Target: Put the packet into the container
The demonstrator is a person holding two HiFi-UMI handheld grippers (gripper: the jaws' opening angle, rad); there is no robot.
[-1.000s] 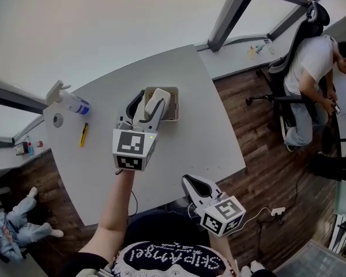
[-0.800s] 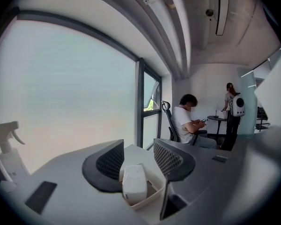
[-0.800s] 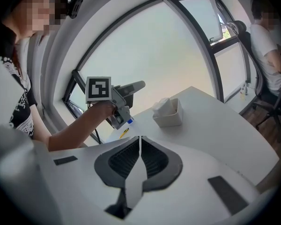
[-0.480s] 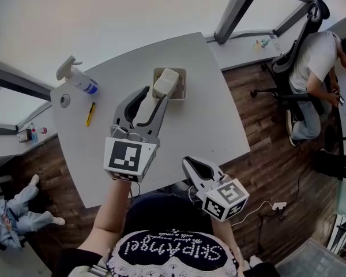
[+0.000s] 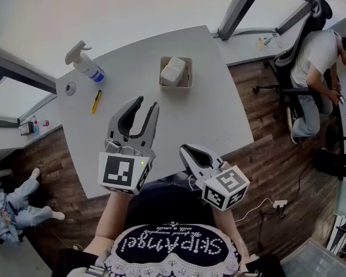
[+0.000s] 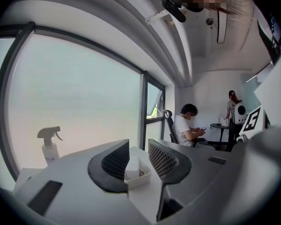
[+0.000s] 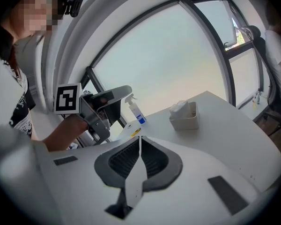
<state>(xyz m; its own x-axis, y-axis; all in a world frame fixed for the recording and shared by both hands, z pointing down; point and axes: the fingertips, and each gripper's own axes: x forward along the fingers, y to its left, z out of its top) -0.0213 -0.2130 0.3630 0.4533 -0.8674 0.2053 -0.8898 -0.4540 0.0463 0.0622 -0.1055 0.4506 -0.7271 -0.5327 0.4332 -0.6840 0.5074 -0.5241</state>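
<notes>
A white packet (image 5: pixel 173 70) lies inside the beige container (image 5: pixel 187 79) at the far side of the grey table (image 5: pixel 219 114). My left gripper (image 5: pixel 147 103) hovers over the table's middle, well short of the container. Its jaws are closing, still apart, with nothing between them. In the left gripper view the container (image 6: pixel 144 176) and the packet (image 6: pixel 132 167) show far off through the gap of the left gripper (image 6: pixel 138 146). My right gripper (image 5: pixel 183 149) is shut and empty near the table's front edge. The right gripper view shows the right gripper (image 7: pixel 139 139) with its jaws together and the container (image 7: pixel 186 120) beyond.
A spray bottle (image 5: pixel 85 65), a small round object (image 5: pixel 71 88) and a yellow pen (image 5: pixel 96 101) lie at the table's left. A person sits in an office chair (image 5: pixel 311 68) off to the right, on the wooden floor.
The left gripper has let go of the packet, which now lies in the container. It has drawn back toward me and its jaws have narrowed. The right gripper has hardly moved.
</notes>
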